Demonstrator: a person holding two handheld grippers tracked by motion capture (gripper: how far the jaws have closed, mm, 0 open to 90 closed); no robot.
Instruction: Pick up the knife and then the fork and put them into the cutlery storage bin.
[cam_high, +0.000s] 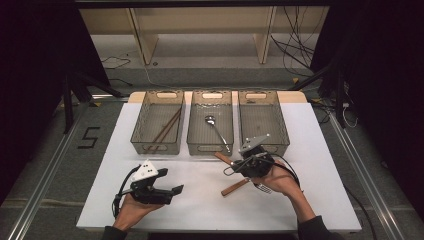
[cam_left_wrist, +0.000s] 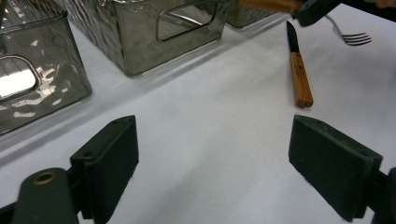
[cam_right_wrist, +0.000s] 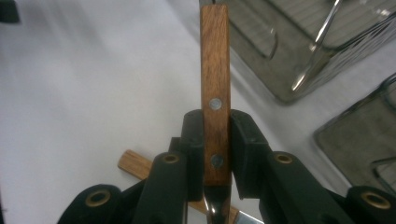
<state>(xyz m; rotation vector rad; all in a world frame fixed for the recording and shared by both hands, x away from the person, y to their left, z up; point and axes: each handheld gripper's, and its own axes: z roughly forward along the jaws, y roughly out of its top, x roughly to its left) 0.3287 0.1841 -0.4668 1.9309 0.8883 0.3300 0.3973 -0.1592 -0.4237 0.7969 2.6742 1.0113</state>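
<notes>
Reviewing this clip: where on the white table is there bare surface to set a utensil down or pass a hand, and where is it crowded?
Bare table lies between the open left gripper and the knife on the surface, and along both side edges beside the bins. It is crowded at front right: the right gripper holds a wooden-handled utensil above the knife and a fork.

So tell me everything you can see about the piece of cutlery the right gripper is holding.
The wooden-handled utensil has a flat brown handle with two metal rivets and dark metal at its lower end. The right gripper clamps the handle near the rivets, lifted off the white table, in front of the middle basket. Its working end is hidden.
</notes>
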